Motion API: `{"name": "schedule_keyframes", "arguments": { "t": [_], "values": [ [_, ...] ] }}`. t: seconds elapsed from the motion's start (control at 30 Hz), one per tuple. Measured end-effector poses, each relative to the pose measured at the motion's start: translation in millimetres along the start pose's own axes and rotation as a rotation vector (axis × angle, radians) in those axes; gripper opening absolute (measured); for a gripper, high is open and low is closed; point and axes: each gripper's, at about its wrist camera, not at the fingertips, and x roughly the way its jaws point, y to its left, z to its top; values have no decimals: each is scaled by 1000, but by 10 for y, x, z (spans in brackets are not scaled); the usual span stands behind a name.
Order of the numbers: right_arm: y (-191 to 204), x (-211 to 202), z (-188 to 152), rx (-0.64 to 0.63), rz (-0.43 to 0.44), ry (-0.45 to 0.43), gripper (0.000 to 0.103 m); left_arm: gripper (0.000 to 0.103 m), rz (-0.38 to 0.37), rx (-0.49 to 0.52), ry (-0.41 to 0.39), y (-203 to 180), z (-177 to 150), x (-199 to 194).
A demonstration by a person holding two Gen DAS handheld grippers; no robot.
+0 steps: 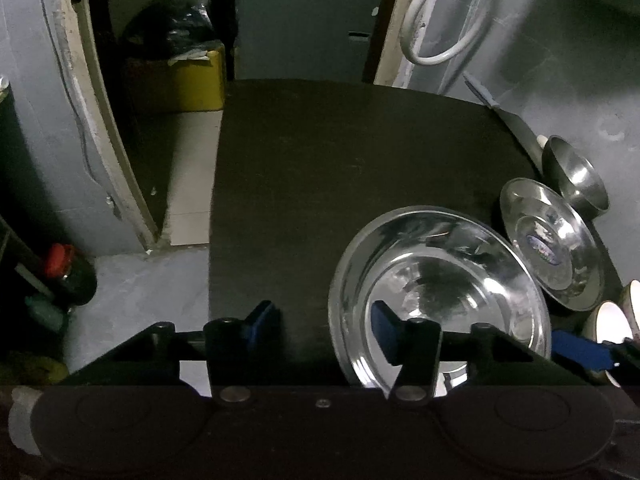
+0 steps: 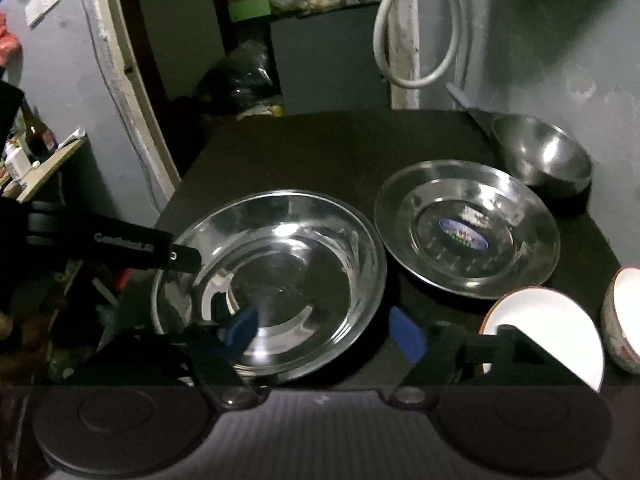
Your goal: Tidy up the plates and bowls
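Steel plates, steel bowl, two white bowls on dark surface [image 2: 328, 148]

Large shiny steel plate [image 2: 276, 280] flat at near left; smaller steel plate [image 2: 466, 232] (blue oval sticker at centre) just beside, to its right. Steel bowl [image 2: 544, 156] upright behind that, near the wall. Two white-lined bowls [image 2: 552, 320] [image 2: 624, 316] at near right, side by side, partly cut off.

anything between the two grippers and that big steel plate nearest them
Nothing visible. The left gripper and right gripper each have one blue finger over the big steel plate and one outside its rim, straddling opposite edges. The stickered plate sits apart.
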Motion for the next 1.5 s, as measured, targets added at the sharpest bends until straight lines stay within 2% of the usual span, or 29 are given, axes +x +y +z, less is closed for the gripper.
{"name": "schedule_keyframes", "arguments": {
  "t": [0.2, 0.27, 0.3, 0.33, 0.43, 0.57, 0.77, 1.1, 1.33, 1.5],
  "values": [
    [-73, 65, 15, 28, -1, 25, 55, 38, -9, 47, 12, -82, -34, 58],
    [-82, 74, 15, 33, -3, 26, 43, 31, -25, 44, 16, -78, -37, 68],
    [-87, 78, 14, 33, -6, 27, 40, 22, -34, 41, 17, -75, -38, 72],
    [-91, 82, 15, 34, -7, 28, 35, 19, -45, 40, 15, -76, -40, 73],
    [-106, 90, 18, 30, -19, 27, 26, 19, -38, 53, 11, -105, -51, 73],
    [-111, 69, 17, 16, -25, 14, 25, 19, -16, 107, -15, -190, -77, -1],
    [-99, -26, 40, -9, -24, -33, 25, 19, 9, 137, -50, -241, -105, -150],
    [-100, -538, -61, -44, 15, -100, 25, 19, 25, 190, -118, -388, -329, -653],
    [-90, -871, -266, -91, 43, -85, 25, 21, 29, 219, -93, -477, -684, -944],
    [-52, -1059, -491, -98, 71, -34, 25, 23, 50, 219, -37, -506, -991, -1066]
  ]
}}
